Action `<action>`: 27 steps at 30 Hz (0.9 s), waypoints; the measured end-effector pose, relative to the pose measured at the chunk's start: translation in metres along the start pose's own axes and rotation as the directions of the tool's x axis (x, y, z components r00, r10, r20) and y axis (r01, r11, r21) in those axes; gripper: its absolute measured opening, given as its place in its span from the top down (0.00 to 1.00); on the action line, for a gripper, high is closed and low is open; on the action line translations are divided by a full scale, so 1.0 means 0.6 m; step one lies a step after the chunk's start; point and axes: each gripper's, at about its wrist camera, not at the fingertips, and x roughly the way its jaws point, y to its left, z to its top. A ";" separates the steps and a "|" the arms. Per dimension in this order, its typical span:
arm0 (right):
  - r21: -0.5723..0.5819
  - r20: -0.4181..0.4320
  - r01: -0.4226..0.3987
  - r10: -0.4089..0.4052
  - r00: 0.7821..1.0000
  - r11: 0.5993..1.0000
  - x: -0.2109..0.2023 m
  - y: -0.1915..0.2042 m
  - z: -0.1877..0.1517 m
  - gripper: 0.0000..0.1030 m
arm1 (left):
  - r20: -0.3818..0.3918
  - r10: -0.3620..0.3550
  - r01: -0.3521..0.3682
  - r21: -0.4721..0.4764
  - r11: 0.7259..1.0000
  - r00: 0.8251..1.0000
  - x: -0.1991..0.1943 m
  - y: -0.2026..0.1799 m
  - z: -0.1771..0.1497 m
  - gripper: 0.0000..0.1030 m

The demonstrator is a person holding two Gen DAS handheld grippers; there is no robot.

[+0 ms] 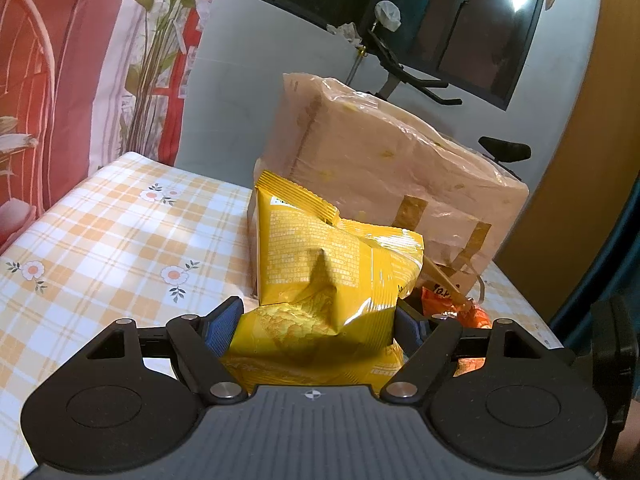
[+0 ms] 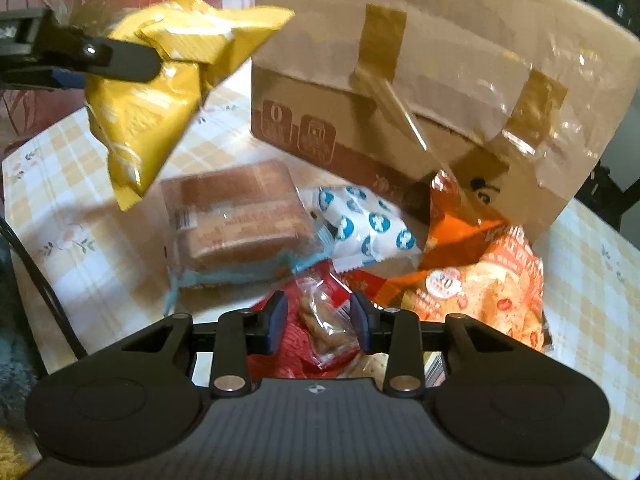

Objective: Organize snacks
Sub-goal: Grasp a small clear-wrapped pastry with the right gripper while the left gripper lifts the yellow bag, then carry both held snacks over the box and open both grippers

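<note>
Right gripper (image 2: pixel 319 322): nearest the right wrist camera, pointing steeply down at the snack pile; its blue pads stand narrow, one on each side of a small clear packet (image 2: pixel 329 326) of brown pieces – the pads lie just beside the wrapper, but the blur does not let me tell whether they press it.
Small clear packet: lies on top of a red packet (image 2: pixel 294 344), at the near edge of the pile.
Left gripper (image 1: pixel 316 326): clamped wide on a yellow snack bag (image 1: pixel 332 264), pads pressing its creased lower part on both sides; the right wrist view shows the bag hanging clear of the table.
Yellow snack bag: held up in the air – in front of and to the left of the cardboard box (image 2: pixel 460 60).
Cardboard box: stands on the table behind the pile, wrapped in clear film with brown tape strips.
Pile on the table: a wrapped brown cake pack (image 2: pixel 236 220), a white pouch with blue dots (image 2: pixel 360 228) touching its right side, and an orange bag (image 2: pixel 488 284) against the box's lower corner.
Table (image 1: pixel 112 224): covered with a yellow-checked cloth with small flowers.
Background: a red and pink patterned curtain (image 1: pixel 60 80) to the left, a dark window (image 1: pixel 460 20) behind.
</note>
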 end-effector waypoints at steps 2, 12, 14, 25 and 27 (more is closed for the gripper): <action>0.006 0.006 -0.013 0.013 1.000 1.000 0.003 0.001 -0.002 0.64 | -0.001 0.001 -0.001 0.001 1.000 1.000 0.000 0.000 0.000 0.22; 0.059 0.023 -0.053 0.052 0.998 0.997 0.004 0.000 -0.012 0.81 | -0.009 0.003 -0.003 0.011 1.000 1.000 0.002 -0.001 -0.002 0.22; 0.066 0.029 -0.058 0.056 0.998 0.996 0.004 -0.002 -0.014 0.81 | -0.012 0.003 -0.003 0.016 1.000 1.000 0.003 -0.002 -0.002 0.22; 0.185 0.243 -0.110 0.063 0.968 0.977 -0.082 -0.042 -0.007 0.81 | 0.045 0.022 -0.025 0.073 0.997 0.999 -0.015 -0.014 0.013 0.22; 0.212 0.292 -0.115 0.050 0.955 0.970 -0.102 -0.057 -0.002 0.81 | 0.073 0.015 -0.021 0.092 0.996 0.997 -0.025 -0.020 0.023 0.22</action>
